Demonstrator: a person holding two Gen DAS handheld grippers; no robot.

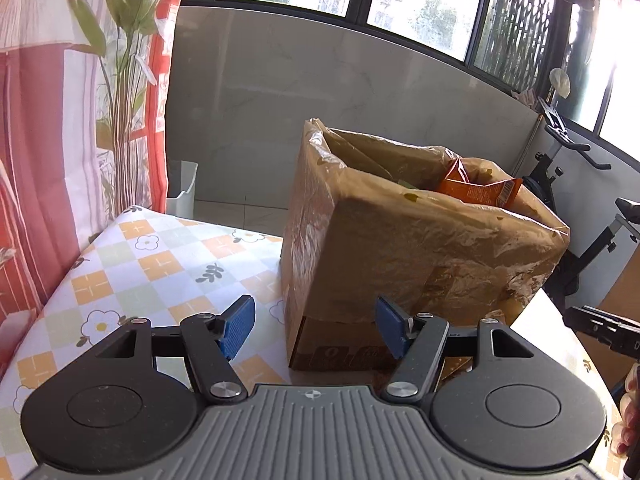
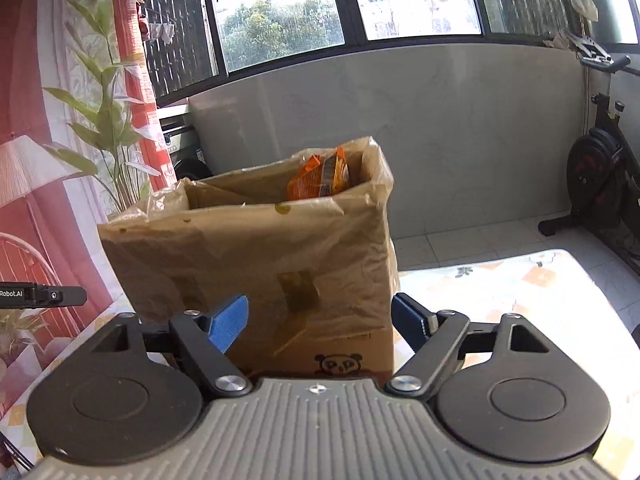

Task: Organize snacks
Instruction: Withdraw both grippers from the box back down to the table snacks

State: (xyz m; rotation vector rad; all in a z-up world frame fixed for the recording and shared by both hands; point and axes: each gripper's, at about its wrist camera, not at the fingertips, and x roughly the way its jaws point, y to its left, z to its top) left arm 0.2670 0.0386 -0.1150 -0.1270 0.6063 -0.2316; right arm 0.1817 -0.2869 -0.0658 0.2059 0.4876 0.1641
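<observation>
Empty grippers (image 1: 315, 328) (seemingly) before box (image 1: 400, 248)

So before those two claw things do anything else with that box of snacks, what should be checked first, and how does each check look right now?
1. Left gripper empty, jaws apart: ok.
2. Right gripper empty, jaws apart: ok.
3. Cardboard box upright on the table: ok.
4. Plastic liner folded over the box rim, mouth open: ok.
5. Orange snack packet inside the box: ok.
6. More snacks left outside the box: cannot tell; none shows in either view.
</observation>
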